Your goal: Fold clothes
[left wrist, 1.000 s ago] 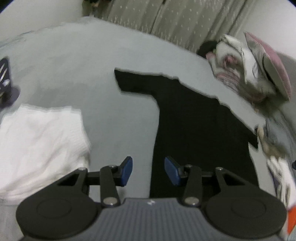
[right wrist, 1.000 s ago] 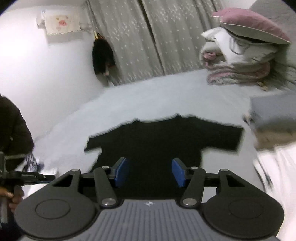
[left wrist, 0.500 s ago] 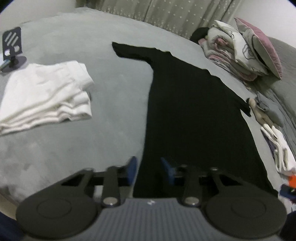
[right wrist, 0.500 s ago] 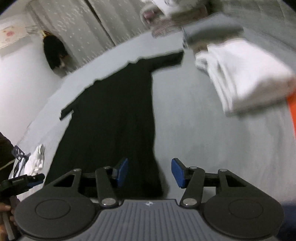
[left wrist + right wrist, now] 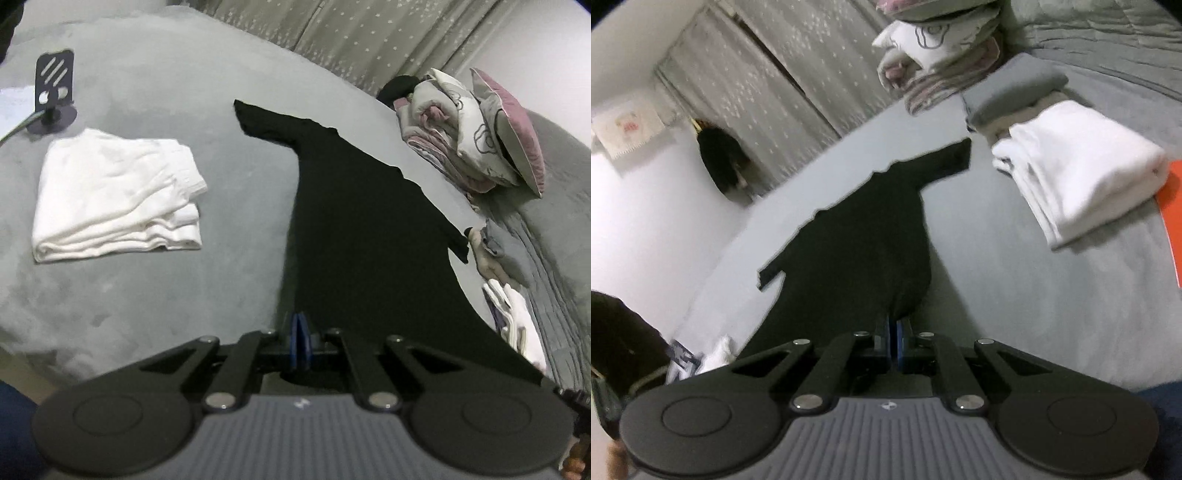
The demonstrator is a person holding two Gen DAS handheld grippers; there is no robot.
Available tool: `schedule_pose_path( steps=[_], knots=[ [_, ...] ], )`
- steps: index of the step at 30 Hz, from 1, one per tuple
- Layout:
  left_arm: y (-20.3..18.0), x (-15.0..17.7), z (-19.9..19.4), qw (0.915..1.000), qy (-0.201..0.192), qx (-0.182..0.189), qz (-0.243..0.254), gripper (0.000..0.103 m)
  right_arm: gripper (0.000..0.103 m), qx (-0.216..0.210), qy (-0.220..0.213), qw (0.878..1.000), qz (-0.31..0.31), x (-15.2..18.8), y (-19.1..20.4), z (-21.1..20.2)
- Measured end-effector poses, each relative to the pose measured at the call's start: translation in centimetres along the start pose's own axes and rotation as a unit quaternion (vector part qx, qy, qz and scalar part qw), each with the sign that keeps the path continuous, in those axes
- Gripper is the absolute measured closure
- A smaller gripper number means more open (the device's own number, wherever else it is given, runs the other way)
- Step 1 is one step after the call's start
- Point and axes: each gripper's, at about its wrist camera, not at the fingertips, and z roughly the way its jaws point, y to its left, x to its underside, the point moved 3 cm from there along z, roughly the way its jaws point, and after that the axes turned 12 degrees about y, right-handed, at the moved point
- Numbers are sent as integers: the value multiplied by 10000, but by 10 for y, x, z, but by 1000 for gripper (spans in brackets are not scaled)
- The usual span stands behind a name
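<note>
The near hem of the black T-shirt (image 5: 369,236) runs under the left gripper (image 5: 297,341) body, so where the cloth sits between the closed blue pads cannot be told for sure. In the right wrist view the right gripper (image 5: 894,341) likewise covers the shirt's bottom edge behind its jaws. An orange object (image 5: 1172,218), far right of those jaws, is cut by the frame edge. Far left of them, a small patterned item (image 5: 679,356) is too blurred to identify. The person's hand (image 5: 576,458) shows only partly at the corner.
</note>
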Motion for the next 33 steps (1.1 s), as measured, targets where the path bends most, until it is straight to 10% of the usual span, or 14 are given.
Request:
schedule_pose_path(
  steps=[6, 26, 33],
  knots=[
    [1, 16, 27, 9981, 372, -473, 96, 100, 96, 559, 551, 9962, 376, 22, -23, 37],
    [9, 30, 46, 9945, 329, -970, 216, 98, 95, 1435, 438, 9880, -374, 29, -14, 48],
    [10, 36, 36, 9973, 71, -689, 237, 69, 76, 1645, 246, 9848, -504, 35, -13, 44]
  ],
)
